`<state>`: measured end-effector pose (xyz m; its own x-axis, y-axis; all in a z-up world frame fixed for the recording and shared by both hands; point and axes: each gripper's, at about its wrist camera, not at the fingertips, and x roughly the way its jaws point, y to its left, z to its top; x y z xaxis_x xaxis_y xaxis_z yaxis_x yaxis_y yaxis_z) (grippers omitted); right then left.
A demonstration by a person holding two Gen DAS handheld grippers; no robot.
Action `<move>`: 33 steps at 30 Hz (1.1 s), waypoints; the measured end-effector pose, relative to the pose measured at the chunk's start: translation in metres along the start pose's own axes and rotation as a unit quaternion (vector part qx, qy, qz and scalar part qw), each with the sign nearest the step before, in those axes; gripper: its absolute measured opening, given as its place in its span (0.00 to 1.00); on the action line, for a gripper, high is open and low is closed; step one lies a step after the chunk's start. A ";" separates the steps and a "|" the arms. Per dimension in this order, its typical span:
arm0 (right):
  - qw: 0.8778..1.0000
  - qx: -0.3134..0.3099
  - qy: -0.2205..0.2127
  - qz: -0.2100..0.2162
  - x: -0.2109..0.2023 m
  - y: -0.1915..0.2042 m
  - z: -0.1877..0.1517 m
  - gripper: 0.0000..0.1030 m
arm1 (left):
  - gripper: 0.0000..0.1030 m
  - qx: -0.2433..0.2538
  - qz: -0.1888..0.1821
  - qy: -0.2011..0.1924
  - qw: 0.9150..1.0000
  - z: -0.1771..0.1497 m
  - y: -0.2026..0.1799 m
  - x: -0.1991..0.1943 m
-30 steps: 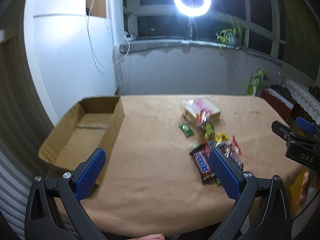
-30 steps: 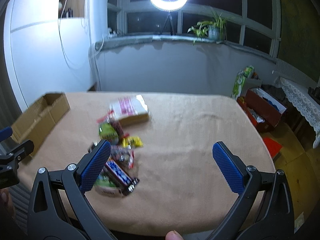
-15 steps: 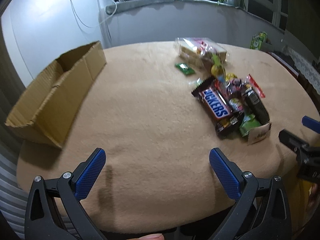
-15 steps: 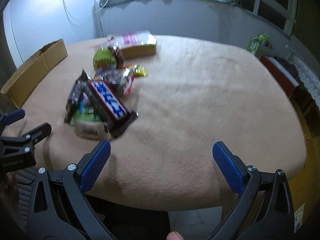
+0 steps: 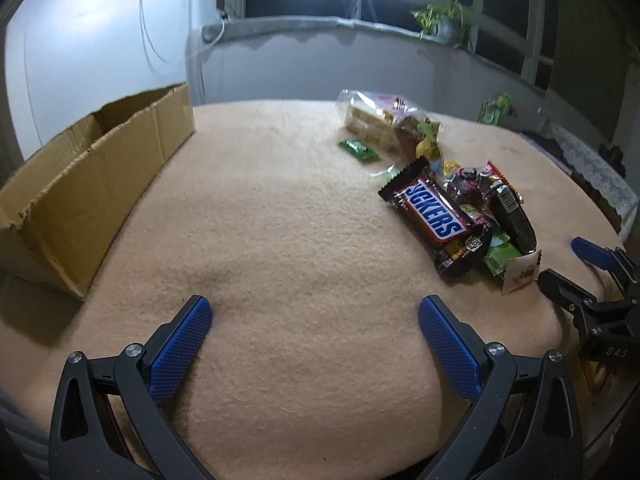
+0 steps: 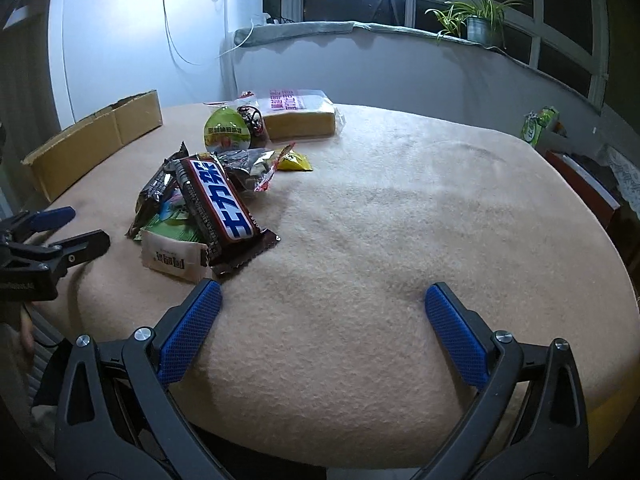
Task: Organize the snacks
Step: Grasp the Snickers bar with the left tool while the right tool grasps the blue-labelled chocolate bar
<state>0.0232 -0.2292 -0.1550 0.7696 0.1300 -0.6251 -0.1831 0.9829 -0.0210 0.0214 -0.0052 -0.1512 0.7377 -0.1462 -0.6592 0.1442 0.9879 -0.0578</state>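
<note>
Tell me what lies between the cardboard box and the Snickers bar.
Only bare tan blanket. In the left wrist view, nothing sits between the cardboard box and the Snickers bar; the small green packet lies farther back.

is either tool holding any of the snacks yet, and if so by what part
Nothing is held. The left tool and the right tool are both open over bare tablecloth, and the Snickers bar lies untouched in the snack pile.
</note>
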 end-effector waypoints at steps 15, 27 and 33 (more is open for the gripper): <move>0.993 -0.029 -0.022 0.116 0.014 0.020 0.036 0.76 | 0.97 -0.044 -0.105 0.058 0.992 0.056 -0.020 0.023; 0.987 -0.008 -0.020 0.162 0.025 0.013 0.036 0.33 | 0.27 -0.055 -0.159 0.072 0.983 0.062 -0.027 0.037; 0.987 0.039 -0.040 0.154 0.015 -0.008 0.043 0.31 | 0.27 -0.069 -0.163 0.064 0.982 0.062 -0.017 0.032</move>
<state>0.0621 -0.2292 -0.1308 0.7314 0.4306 -0.5288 -0.3707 0.9019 0.2217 0.0838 -0.0301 -0.1249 0.5774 -0.4568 -0.6767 0.2611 0.8886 -0.3770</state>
